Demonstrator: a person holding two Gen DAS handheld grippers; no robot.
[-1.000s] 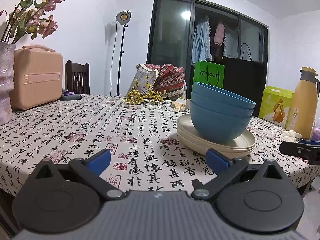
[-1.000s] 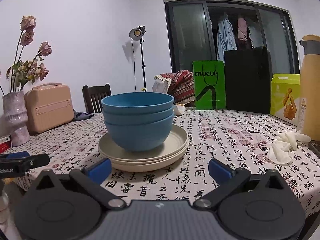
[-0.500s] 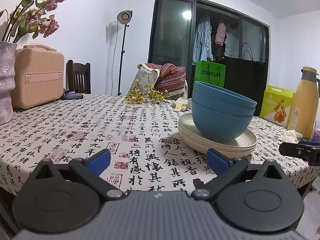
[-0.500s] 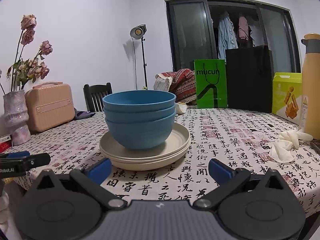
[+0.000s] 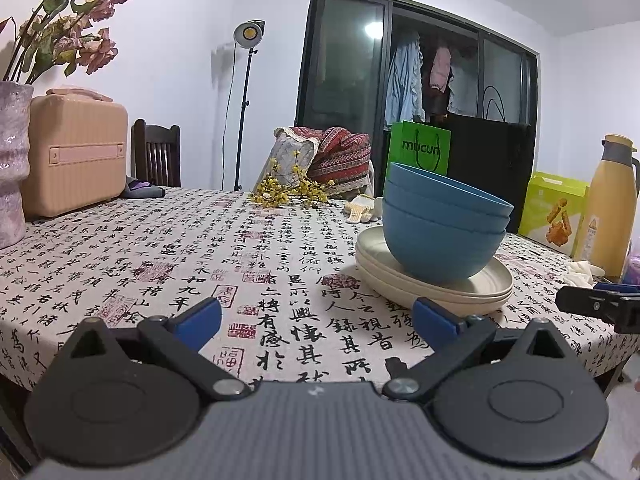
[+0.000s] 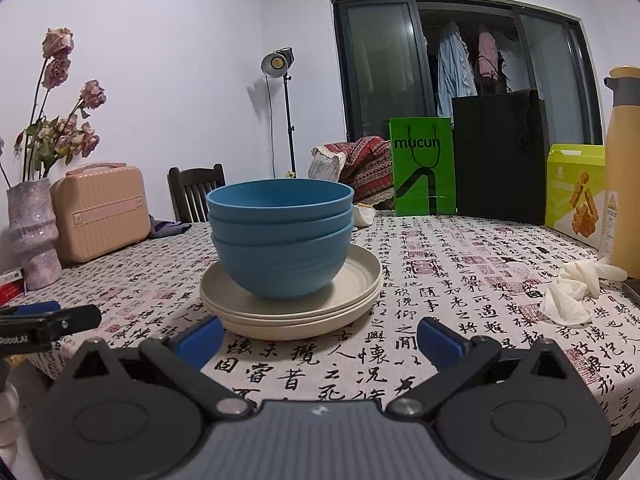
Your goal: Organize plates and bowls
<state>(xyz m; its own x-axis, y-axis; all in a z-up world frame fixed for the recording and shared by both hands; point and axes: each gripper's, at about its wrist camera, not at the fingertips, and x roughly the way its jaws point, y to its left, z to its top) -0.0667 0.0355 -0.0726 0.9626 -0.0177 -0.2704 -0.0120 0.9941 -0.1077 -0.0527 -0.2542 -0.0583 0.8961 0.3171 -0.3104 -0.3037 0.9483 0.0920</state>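
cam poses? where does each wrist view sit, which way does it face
Left wrist: low at the table edge, facing across it; bowl stack on plates right of centre; own open left tongs below.
Right wrist: same edge, aimed at the bowl stack; own open right tongs below.
Shared: stack, green bag, each other's tongs at frame edge.

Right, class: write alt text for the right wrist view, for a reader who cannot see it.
Three nested blue bowls sit on a stack of cream plates on a table covered in calligraphy print, just ahead of the open right tongs. A vase of dried flowers stands at the left, a yellow flask at the right.
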